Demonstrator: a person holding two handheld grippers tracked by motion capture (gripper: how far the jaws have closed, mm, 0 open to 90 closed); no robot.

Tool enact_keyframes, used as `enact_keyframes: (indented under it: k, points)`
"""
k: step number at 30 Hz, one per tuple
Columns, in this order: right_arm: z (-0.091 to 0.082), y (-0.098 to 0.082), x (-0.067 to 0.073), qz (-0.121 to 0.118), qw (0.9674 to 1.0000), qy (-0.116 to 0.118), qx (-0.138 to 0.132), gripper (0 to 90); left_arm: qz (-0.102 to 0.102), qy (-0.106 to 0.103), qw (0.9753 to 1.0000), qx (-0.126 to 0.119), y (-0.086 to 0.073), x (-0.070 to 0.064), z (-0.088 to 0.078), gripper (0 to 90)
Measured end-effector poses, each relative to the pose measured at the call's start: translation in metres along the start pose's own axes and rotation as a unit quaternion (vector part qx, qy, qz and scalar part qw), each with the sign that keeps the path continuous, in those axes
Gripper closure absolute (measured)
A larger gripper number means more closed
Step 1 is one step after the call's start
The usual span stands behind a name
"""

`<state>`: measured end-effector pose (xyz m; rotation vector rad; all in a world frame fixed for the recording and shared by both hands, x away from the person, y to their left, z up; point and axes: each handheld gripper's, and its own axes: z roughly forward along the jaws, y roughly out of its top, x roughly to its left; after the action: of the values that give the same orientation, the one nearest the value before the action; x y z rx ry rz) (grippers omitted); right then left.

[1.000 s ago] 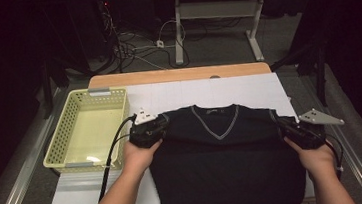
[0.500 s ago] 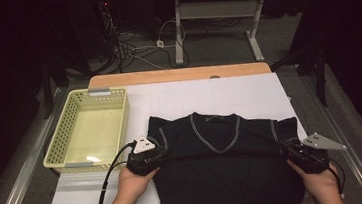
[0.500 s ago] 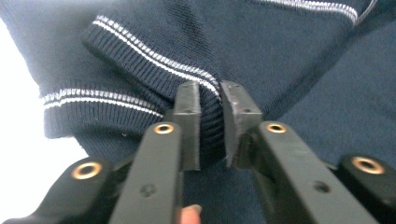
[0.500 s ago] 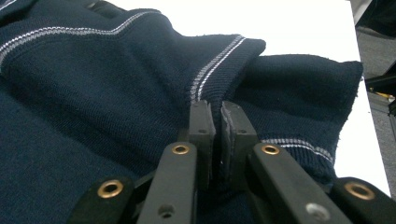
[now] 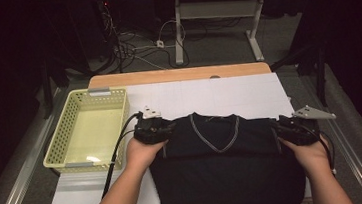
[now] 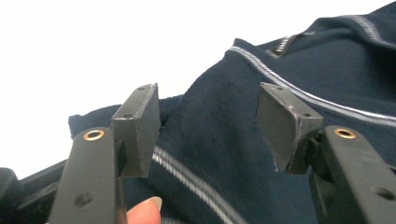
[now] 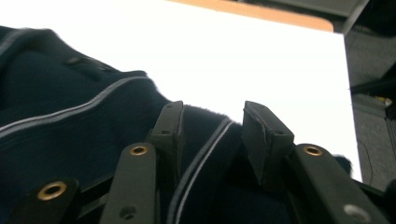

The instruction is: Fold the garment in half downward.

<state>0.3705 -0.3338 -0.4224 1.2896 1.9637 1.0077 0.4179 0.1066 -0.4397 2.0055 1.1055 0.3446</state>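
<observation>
The navy V-neck sweater (image 5: 220, 163) lies flat on the white table sheet (image 5: 208, 97), collar toward twelve o'clock, evidently laid out for folding. The left gripper (image 5: 164, 129) at its nine o'clock shoulder and the right gripper (image 5: 283, 128) at three o'clock have just been opening; jaws apart, fabric between, unpinched. A yellow basket (image 5: 60, 144) stands at nine o'clock.

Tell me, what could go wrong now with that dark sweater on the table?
The left tool and right tool have just been opening, with cloth of the sweater between their pads, not pinched. Withdrawing carelessly, a pad might snag the knit and pull the fold crooked. The sweater's lower part also reaches the near edge of the white mat, so it might slide off the table.
</observation>
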Motion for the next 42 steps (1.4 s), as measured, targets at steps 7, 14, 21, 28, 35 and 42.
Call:
enact_keyframes:
  k: [7,14,21,28,35,42]
  points:
    - [0.036,0.0,-0.013,0.039,0.9982,-0.01,0.043,49.3,-0.006,0.001,0.9982,0.059,-0.006,0.007,0.031,48.2]
    - [0.054,-0.008,-0.01,0.033,0.9958,0.006,0.085,56.6,0.009,0.008,0.9983,0.057,-0.012,0.002,0.038,72.2]
    - [0.054,-0.006,-0.002,0.01,0.9965,0.013,0.082,78.9,0.018,0.015,0.9987,0.046,-0.011,-0.002,0.035,82.0]
    - [0.031,0.005,-0.004,0.011,0.9993,0.002,0.035,78.9,0.016,0.008,0.9998,-0.005,0.001,-0.001,0.004,82.2]
    - [-0.002,0.009,0.0,-0.001,0.9999,0.003,-0.011,78.9,0.033,-0.004,0.9986,-0.041,0.002,-0.008,-0.025,82.1]
    - [-0.032,0.001,0.01,-0.014,0.9991,0.003,-0.041,78.9,0.041,-0.027,0.9966,-0.066,-0.013,-0.021,-0.047,82.0]
